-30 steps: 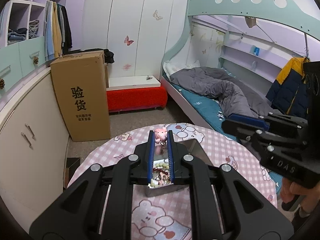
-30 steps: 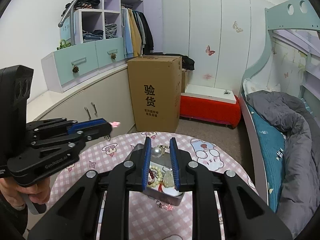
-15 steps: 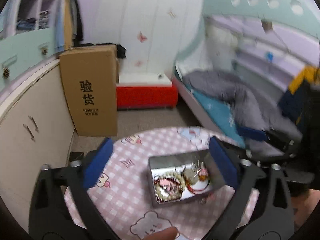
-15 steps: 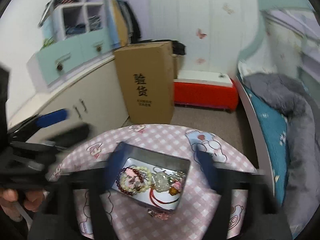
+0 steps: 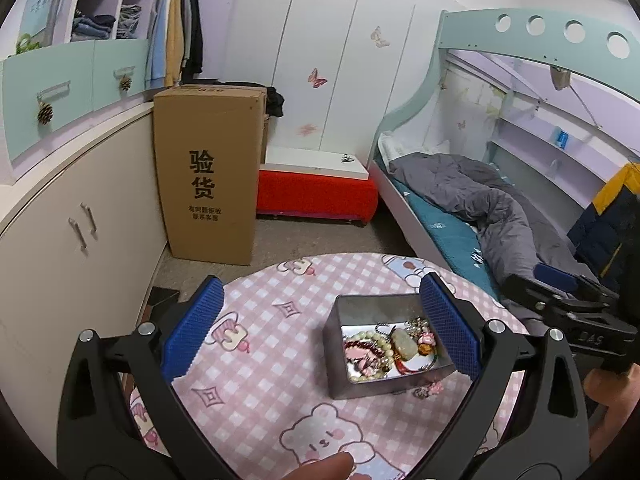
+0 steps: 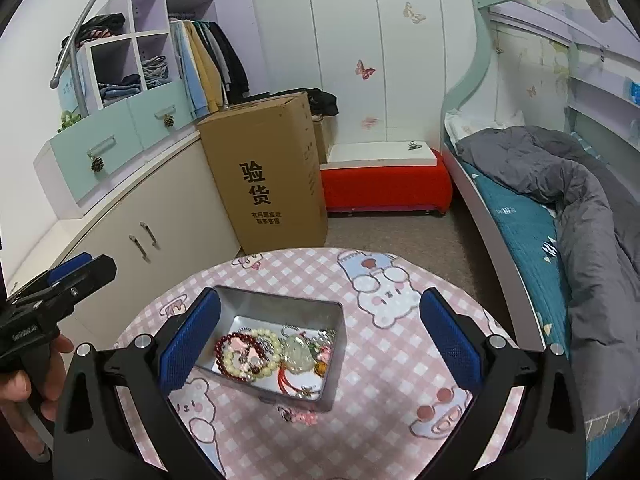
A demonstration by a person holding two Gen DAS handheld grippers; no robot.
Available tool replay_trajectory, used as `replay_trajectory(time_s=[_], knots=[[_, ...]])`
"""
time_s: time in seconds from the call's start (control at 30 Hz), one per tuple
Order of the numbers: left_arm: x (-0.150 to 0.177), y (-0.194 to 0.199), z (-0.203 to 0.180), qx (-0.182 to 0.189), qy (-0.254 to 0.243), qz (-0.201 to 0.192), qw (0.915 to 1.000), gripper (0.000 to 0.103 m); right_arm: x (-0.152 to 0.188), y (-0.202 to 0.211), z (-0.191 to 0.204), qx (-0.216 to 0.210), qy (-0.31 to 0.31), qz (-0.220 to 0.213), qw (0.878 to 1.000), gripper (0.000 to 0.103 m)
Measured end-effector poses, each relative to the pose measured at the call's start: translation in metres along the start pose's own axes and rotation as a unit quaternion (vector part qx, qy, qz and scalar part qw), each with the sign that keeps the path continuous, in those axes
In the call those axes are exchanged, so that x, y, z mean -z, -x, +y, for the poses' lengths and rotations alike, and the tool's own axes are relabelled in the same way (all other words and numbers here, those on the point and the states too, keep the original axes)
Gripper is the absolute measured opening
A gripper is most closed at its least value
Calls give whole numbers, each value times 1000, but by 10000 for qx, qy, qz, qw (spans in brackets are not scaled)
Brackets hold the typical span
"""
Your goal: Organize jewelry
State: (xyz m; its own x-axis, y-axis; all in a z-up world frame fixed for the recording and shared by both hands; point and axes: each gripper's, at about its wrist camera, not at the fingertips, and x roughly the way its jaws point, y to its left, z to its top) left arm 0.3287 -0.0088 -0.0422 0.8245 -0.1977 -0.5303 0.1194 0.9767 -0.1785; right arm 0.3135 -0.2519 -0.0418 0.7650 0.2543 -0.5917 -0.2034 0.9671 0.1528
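Observation:
A silver metal tin (image 5: 340, 356) (image 6: 280, 306) stands on the round pink checked table (image 5: 260, 360) (image 6: 392, 364). It holds bead bracelets (image 6: 244, 350), a pale jade pendant (image 6: 298, 352) and other small pieces. A small pink trinket (image 6: 300, 416) (image 5: 428, 390) lies on the cloth against the tin's near wall. My left gripper (image 5: 320, 328) is open and empty above the table, the tin by its right finger. My right gripper (image 6: 318, 340) is open and empty, hovering over the tin. Each gripper shows at the edge of the other's view.
A tall cardboard box (image 5: 208, 176) stands on the floor beyond the table, beside a red bench (image 5: 316, 196). White cabinets (image 5: 60, 240) run along the left. A bunk bed with a grey duvet (image 5: 480, 200) is at the right.
Both grippers were shut on small trinkets over the tin a second ago. Both have opened wide and are empty now; the trinkets are no longer between the fingers.

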Motion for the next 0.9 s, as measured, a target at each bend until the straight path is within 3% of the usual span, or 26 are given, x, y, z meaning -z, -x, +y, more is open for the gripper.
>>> replay_trajectory(time_s=[0.13,0.3,0.5,0.53,0.7,0.77,0.8,0.9], knots=[[7,-11,2,-218,-47,218,9995,96,23,6,-5,167,-67,144,9997,96],[21,-45,-2,-444,-160,659,9967,96,67,-9,-2,226,-21,711,9972,96],[38,-79,-8,-531,-195,1166,9916,65,93,-42,14,210,138,1153,9930,94],[41,-84,-9,-570,-221,1252,9903,55,94,-47,15,209,109,1172,9928,93],[48,-91,-15,-437,-233,1319,9900,27,103,-74,23,333,49,1373,9900,67],[50,-90,-22,-366,-323,1305,9902,12,106,-73,30,628,266,1222,9902,55],[52,-90,-25,-325,-361,1316,9901,10,105,-72,29,588,257,1191,9908,35],[59,-87,-25,-329,-333,1255,9910,7,109,-66,25,528,236,1154,9916,22]])
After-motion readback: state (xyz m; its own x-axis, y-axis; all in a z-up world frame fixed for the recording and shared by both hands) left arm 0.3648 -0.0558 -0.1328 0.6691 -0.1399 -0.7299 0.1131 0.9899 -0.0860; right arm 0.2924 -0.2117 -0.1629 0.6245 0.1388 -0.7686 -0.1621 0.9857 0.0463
